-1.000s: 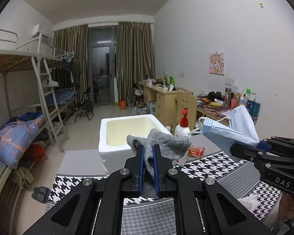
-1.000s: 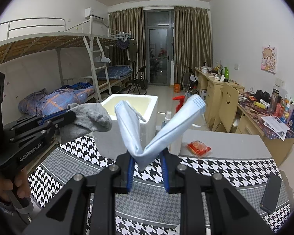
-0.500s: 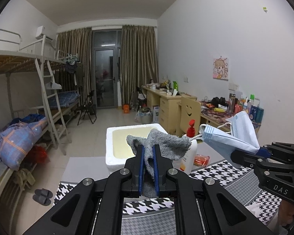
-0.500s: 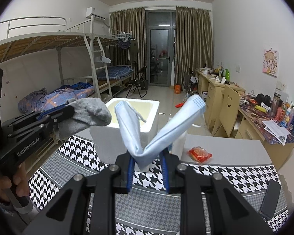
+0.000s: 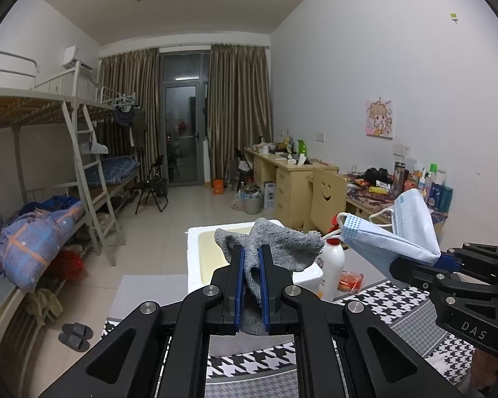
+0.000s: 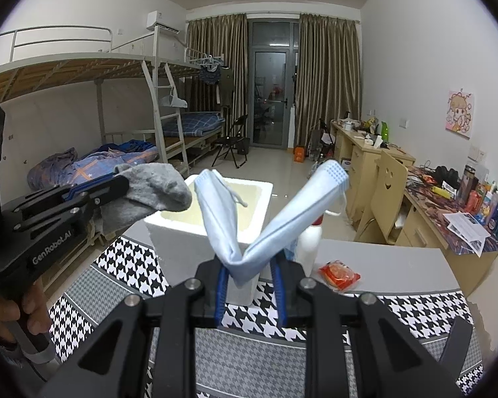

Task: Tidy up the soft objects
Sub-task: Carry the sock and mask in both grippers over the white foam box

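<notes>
A grey sock (image 5: 282, 245) is pinched between the blue pads of my left gripper (image 5: 251, 252), which is shut on it; the sock flops to the right over the fingertips. The right gripper (image 6: 249, 270) is shut on a light blue face mask (image 6: 295, 209) folded into a V. Both are held in the air over the table, short of a white foam box (image 6: 182, 235). In the right wrist view the left gripper (image 6: 116, 182) and sock (image 6: 156, 192) are at the left. In the left wrist view the right gripper (image 5: 415, 262) and mask (image 5: 381, 242) are at the right.
The foam box (image 5: 196, 242) stands open at the table's far edge on a houndstooth cloth (image 6: 123, 265). Beside it are a white pump bottle (image 6: 310, 242) and a red packet (image 6: 338, 273). A dark phone (image 6: 455, 338) lies at the right. Bunk beds and desks line the room behind.
Both grippers have risen a little with the sock and the mask, so the foam box sits lower in the left wrist view. Both grips are unchanged.
</notes>
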Available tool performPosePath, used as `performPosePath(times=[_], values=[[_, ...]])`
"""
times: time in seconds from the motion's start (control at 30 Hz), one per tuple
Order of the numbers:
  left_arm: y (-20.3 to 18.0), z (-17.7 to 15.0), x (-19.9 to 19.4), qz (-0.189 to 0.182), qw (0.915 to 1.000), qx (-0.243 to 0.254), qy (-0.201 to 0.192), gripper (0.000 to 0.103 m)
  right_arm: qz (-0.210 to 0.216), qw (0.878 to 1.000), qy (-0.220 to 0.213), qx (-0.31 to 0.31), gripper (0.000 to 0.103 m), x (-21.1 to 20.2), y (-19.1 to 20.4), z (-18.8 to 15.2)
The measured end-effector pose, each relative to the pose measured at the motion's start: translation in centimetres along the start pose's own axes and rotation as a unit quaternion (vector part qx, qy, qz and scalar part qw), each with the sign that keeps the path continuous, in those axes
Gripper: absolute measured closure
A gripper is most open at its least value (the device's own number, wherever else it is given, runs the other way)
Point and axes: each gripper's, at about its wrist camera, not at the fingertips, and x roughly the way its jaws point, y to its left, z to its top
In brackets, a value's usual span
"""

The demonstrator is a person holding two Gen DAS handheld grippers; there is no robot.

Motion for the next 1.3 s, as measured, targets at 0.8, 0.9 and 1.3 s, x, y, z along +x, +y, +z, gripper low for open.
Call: performPosePath(times=[0.8,0.9,1.3], values=[[0.4,1.5,3.9,0.02,0.9996,-0.015,0.013,0.094,-0.01,1.0,0.0,0.008,0.075,2.3,-0.3,2.5],[0.4,1.5,4.5,0.022,0.9995,-0.014,0.018,0.094,-0.009,1.0,0.001,0.008,0.075,2.6,-0.3,2.8],[0.6,1.9,7.2,0.032,0.9986,-0.016,0.039,0.094,-0.017,1.0,0.008,0.004,0.075,4.2,-0.4,3.4]])
